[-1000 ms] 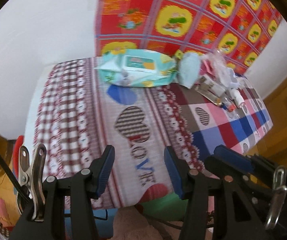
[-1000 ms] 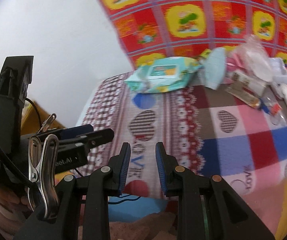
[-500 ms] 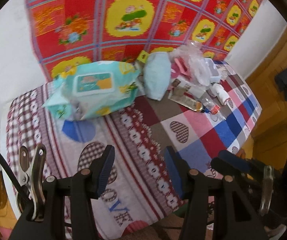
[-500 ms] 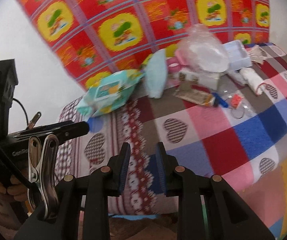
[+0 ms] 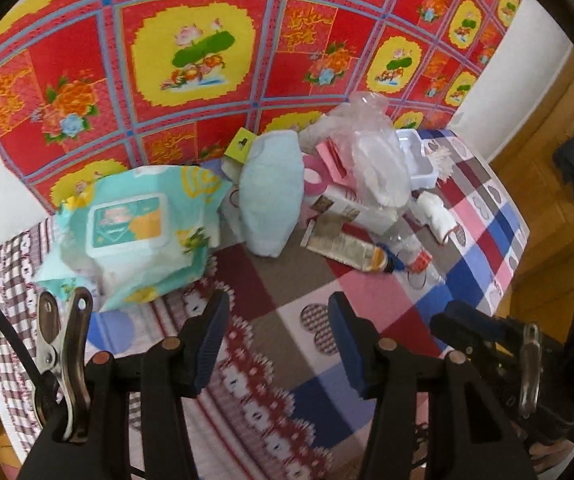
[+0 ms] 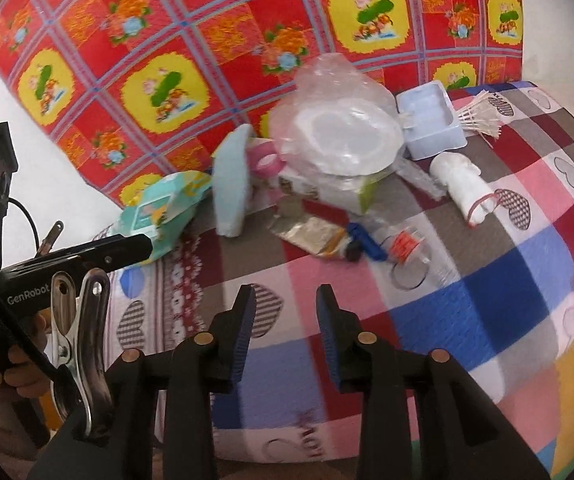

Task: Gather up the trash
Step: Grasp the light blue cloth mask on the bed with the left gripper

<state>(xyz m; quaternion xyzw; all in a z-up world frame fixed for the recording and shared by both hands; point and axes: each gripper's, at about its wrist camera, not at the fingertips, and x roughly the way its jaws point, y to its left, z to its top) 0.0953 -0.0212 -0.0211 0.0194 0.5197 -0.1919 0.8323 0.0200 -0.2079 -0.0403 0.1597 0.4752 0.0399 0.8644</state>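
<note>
Trash (image 5: 343, 216) is heaped at 12 o'clock on the patterned tablecloth (image 5: 287, 288), against the red wall cloth. Looks like the approach step: left gripper (image 5: 277, 336) is half open and empty, right gripper (image 6: 283, 320) is opening, also empty. The flattened tube (image 6: 315, 236) lies long-axis 10-to-4, cap toward 4; next move is probably lining jaws across it.

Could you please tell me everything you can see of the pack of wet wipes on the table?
The pack of wet wipes is a soft, crinkled plastic pouch in pale turquoise with yellow and floral print. A white rigid flip lid with a teal and orange label sits on its top face, shut. It lies flat at the table's left end, on the checked heart-patterned cloth, its far edge against the red floral backdrop. Its right end seems to touch the pale blue pad. No fingers touch it.
</note>
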